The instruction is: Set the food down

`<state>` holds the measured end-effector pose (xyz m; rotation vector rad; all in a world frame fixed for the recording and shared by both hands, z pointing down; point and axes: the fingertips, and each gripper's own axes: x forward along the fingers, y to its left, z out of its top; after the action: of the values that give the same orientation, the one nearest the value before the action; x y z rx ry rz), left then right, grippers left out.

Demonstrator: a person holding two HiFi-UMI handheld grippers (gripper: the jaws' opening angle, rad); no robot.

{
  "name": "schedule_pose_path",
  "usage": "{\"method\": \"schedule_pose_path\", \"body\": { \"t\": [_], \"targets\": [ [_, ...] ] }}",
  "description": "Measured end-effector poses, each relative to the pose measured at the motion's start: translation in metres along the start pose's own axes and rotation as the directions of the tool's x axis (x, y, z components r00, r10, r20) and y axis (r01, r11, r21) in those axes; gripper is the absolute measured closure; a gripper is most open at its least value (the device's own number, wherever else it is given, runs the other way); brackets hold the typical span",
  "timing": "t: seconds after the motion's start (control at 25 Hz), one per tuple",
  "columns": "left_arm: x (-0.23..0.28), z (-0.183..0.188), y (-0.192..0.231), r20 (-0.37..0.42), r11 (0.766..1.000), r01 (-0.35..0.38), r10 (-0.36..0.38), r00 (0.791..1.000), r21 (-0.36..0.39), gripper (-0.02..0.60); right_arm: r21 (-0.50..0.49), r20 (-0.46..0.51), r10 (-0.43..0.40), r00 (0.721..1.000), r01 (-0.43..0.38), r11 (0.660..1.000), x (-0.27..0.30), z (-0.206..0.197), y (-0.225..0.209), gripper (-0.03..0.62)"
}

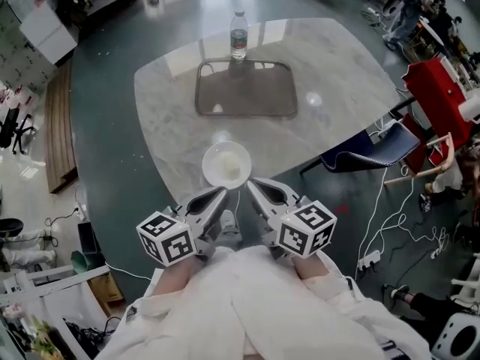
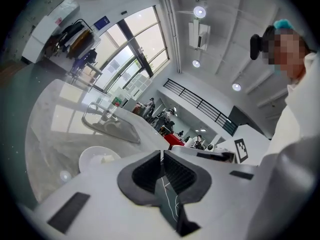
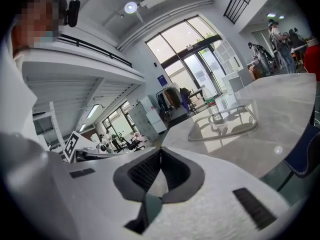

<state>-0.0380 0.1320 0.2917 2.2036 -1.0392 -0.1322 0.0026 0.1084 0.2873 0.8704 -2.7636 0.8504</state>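
A white bowl [image 1: 226, 163] sits near the marble table's [image 1: 337, 81] front edge. In the left gripper view the bowl [image 2: 95, 160] holds a pale piece of food [image 2: 106, 159]. My left gripper [image 1: 223, 191] is shut, its tip just short of the bowl's near rim, and dark floor shows behind its jaws. My right gripper [image 1: 250, 181] is also shut, its tip beside the bowl's right near rim. Neither gripper view shows the bowl between the jaws. I cannot tell whether either tip touches the rim. The left gripper [image 2: 162, 153] and the right gripper [image 3: 160, 151] both point toward the table.
A grey tray [image 1: 246, 88] lies mid-table with a water bottle [image 1: 238, 34] standing behind it. A blue chair [image 1: 375, 152] is tucked at the table's right. White cables [image 1: 390, 223] trail over the floor. People and desks are far off at the back right.
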Motion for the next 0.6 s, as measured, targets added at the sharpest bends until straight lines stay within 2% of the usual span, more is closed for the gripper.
{"method": "schedule_pose_path", "body": {
  "t": [0.2, 0.6],
  "targets": [
    [0.013, 0.02, 0.024, -0.033, 0.999, 0.046, -0.046, 0.998, 0.01, 0.554, 0.007, 0.009, -0.032, 0.999, 0.032, 0.999, 0.031, 0.013, -0.011, 0.592],
    [0.04, 0.044, 0.052, -0.059, 0.997, 0.074, -0.074, 0.996, 0.002, 0.554, 0.024, 0.01, -0.075, 0.997, 0.074, 0.997, 0.055, 0.033, -0.037, 0.592]
  ]
}}
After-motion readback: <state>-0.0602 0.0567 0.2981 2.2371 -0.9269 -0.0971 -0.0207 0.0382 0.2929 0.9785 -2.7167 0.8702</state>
